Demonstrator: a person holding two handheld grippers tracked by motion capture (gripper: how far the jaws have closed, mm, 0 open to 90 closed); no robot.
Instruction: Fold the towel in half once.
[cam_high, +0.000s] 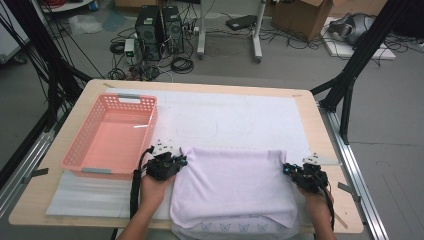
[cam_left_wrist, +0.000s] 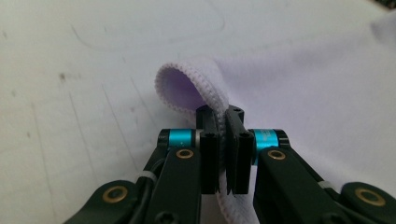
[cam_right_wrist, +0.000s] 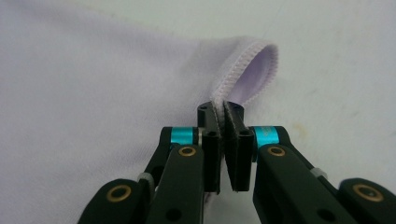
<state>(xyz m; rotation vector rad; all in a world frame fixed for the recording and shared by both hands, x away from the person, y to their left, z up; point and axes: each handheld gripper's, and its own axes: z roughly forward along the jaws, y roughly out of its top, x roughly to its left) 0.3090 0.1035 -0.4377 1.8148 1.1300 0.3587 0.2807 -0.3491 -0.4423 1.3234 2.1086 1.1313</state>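
High view shows a pale lilac cloth (cam_high: 232, 187) spread on the near part of the counter (cam_high: 200, 86), on top of a white mat (cam_high: 235, 117), with its front edge hanging a bit over the counter's near edge (there's a row of little butterfly prints along that bottom hem). The left gripper (cam_high: 172, 161) sits at the cloth's far left corner and the right gripper (cam_high: 292, 170) at the far right corner, each held in a hand coming in from below.

In the left gripper view the fingers (cam_left_wrist: 210, 140) are pinched closed on the stitched hem of the cloth (cam_left_wrist: 299, 93), and the hem curls up into a small loop just beyond the tips. Same story in the right gripper view: fingers (cam_right_wrist: 211, 140) clamped on the hem of the cloth (cam_right_wrist: 93, 93), with the edge folded over into a loop past the tips.

A pink plastic basket (cam_high: 82, 145) sits on the left side of the counter, just beside the left gripper, with nothing visible in it.
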